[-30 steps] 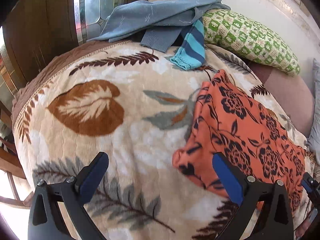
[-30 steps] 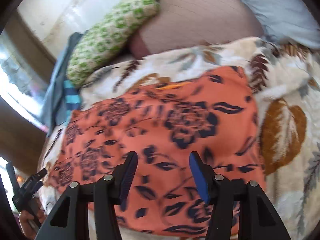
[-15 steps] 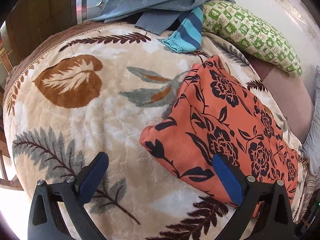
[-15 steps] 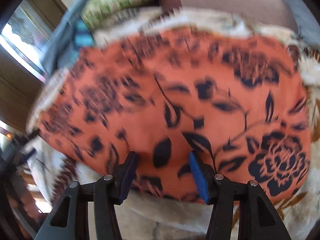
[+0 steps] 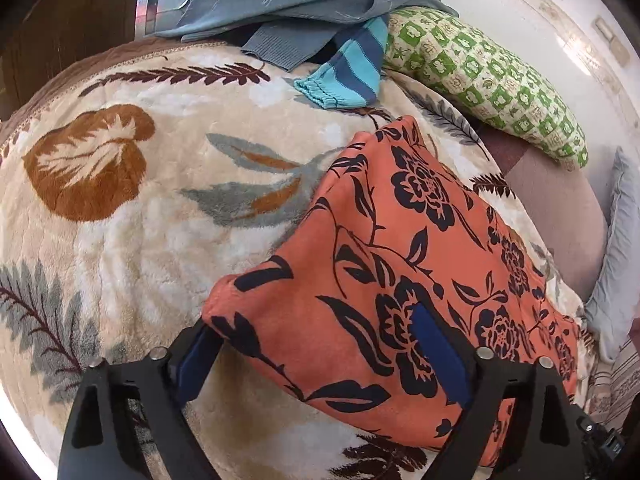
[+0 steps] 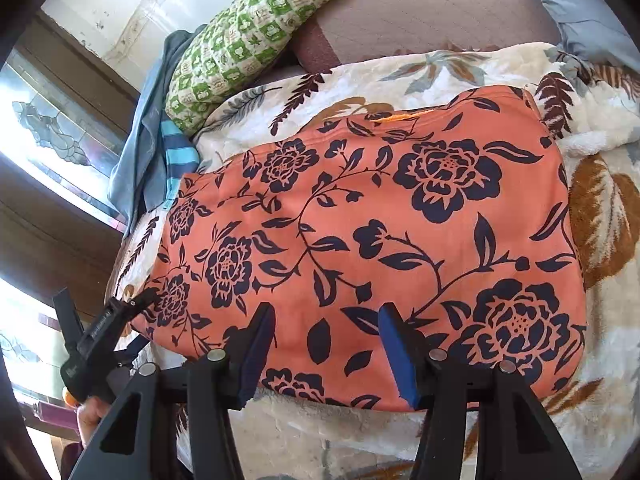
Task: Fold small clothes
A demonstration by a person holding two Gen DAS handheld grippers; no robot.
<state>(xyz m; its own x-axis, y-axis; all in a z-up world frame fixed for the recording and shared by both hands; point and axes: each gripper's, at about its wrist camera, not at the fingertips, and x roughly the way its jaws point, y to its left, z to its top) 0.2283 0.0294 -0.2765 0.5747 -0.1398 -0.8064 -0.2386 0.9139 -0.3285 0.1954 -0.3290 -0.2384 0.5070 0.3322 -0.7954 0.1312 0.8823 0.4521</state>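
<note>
1. two grippers meet one orange floral garment (image 6: 372, 232), which lies flat on the leaf-print blanket (image 5: 132, 240) of a bed. the left gripper (image 5: 320, 360) has wide jaws set astride the garment's near corner, one blue pad under the corner and the other over the cloth. the right gripper (image 6: 326, 350) has jaws moderately apart at the near hem, not yet pinching it.
2. risk, left side: the jaws straddle a broad span of cloth; closing here likely bunches the corner, or catches only the top layer, so the fold comes out skewed.
3. risk, right side: the plush blanket sits directly beneath the hem; a low bite probably takes pile along with the fabric and drags the bedding.
4. risk, both: uneven lifting of the two edges would likely twist the garment and leave creases.
5. surroundings: a green patterned pillow (image 6: 256, 32) lies beyond the garment, well apart from it. a grey-blue garment (image 5: 304, 0) and a striped blue sleeve (image 5: 352, 72) are heaped at the far edge beside the pillow; the sleeve's cuff is near the orange garment's far corner.
6. obstruction: nothing lies on the orange garment; a fold carried too far could land on the striped sleeve.
</note>
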